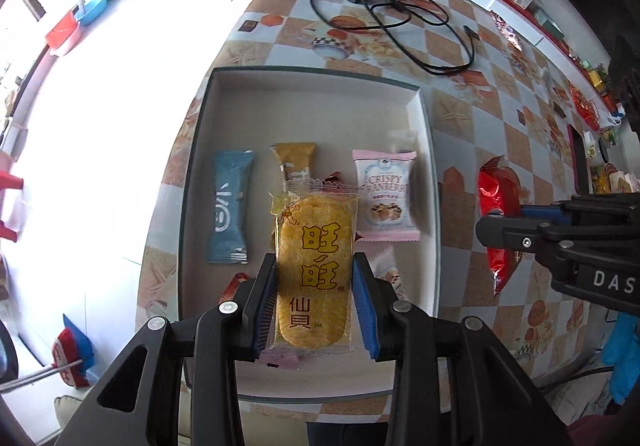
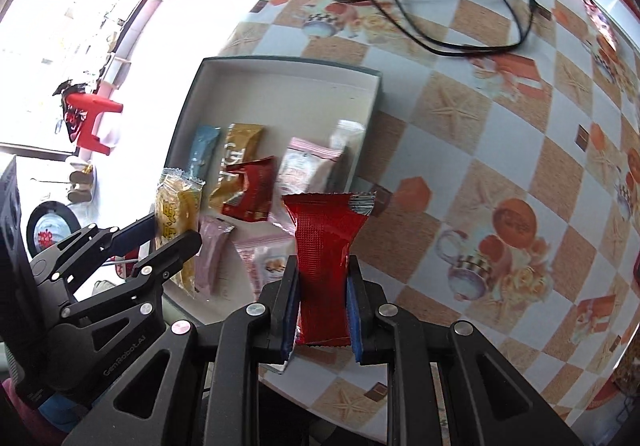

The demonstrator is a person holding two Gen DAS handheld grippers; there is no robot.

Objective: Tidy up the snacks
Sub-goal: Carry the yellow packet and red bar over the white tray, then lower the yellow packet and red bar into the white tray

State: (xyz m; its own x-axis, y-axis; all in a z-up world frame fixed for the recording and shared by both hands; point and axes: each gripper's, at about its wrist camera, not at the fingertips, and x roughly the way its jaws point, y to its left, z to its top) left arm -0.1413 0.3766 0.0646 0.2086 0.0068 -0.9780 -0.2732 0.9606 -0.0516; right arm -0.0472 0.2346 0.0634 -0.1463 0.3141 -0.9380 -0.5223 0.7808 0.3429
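The left gripper [image 1: 314, 306] is clamping a yellow rice cracker packet [image 1: 314, 270] between its blue-padded fingers [image 1: 365, 310], holding it up at the lower centre of the frame, above the white tray [image 1: 304, 101]. Behind it in the tray, a blue packet [image 1: 230, 205], a gold packet [image 1: 294, 159] and a pink packet [image 1: 386, 195] are lying in a row across the middle. Over at the right edge, the right gripper [image 2: 322, 310] is pinching a red packet [image 2: 326, 262] upright, its fingers closed tight on the wrapper's lower half, and it is sitting over the checkered worktop [image 2: 500, 149] just beside the tray's near corner. A darker red packet [image 2: 252, 185] is resting in the tray too, possibly on top of another wrapper; the blur is making that hard to call. A black cable [image 1: 400, 17] is lying coiled at the top of the frame.
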